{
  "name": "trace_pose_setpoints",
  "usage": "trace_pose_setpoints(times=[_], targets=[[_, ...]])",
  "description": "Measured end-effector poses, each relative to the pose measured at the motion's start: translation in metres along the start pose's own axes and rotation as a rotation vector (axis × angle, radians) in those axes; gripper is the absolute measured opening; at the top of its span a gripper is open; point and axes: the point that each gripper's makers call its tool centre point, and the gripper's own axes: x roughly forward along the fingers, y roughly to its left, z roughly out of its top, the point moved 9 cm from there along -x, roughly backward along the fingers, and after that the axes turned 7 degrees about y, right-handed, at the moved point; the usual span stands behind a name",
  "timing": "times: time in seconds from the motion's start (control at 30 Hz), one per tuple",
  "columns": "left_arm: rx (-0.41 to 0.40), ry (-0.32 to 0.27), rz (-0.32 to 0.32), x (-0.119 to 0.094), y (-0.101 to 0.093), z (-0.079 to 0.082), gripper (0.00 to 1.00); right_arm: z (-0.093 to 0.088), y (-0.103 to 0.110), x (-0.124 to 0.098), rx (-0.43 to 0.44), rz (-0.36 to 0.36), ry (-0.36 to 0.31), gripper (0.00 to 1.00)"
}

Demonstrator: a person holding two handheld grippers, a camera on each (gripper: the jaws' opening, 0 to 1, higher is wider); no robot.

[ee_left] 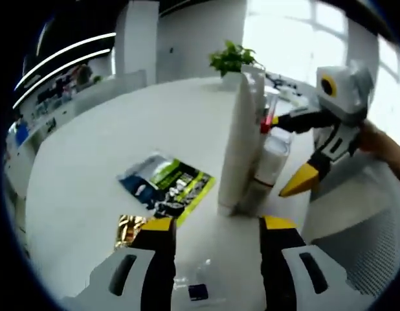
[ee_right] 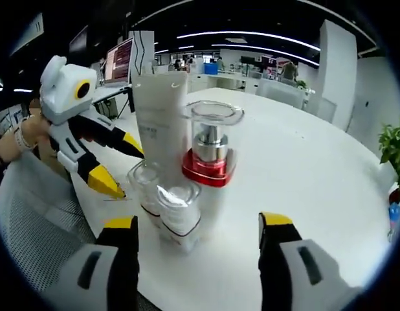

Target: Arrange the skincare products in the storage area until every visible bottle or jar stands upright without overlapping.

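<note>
The skincare products are standing in a tight cluster on the white table [ee_right: 303, 162]. In the right gripper view, a tall white tube [ee_right: 162, 116] is standing upright at the far left of the group. Just beside it on the right, a clear pump bottle with a red base [ee_right: 210, 152] is standing upright. Two small clear-lidded jars [ee_right: 164, 201] are sitting upright in front, near the camera, close together or touching; which cannot be told.

In the left gripper view, the white tube [ee_left: 242, 142] is rising upright, with a flat green-and-black sachet [ee_left: 171, 184] and a gold foil packet [ee_left: 130, 228] lying on the table to its left.

The right gripper [ee_right: 197, 227] is holding its jaws wide and empty, just short of the jars. The left gripper [ee_left: 216, 227] is likewise spread wide and carrying nothing.

Judgement: every visible bottle and jar is standing upright. Remaining work appears limited to separating the jars, if they are overlapping.
</note>
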Motion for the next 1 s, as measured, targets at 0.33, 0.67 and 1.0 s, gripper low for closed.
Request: trace_pose_setpoints(times=[0.33,0.67,1.0], targets=[[0.021,-0.004,0.036,-0.010,0.004,-0.008,0.67,0.003,0.000,0.000,-0.012,-0.013,-0.016,0.83],[-0.015,-0.032,0.073,-0.025,0.002,-0.020,0.70,0.005,0.004,0.001,-0.037,-0.002,-0.027,0.87],[-0.058,-0.073,0.090,-0.034,0.001,-0.027,0.74,0.012,0.009,-0.003,-0.062,0.016,-0.095,0.93]])
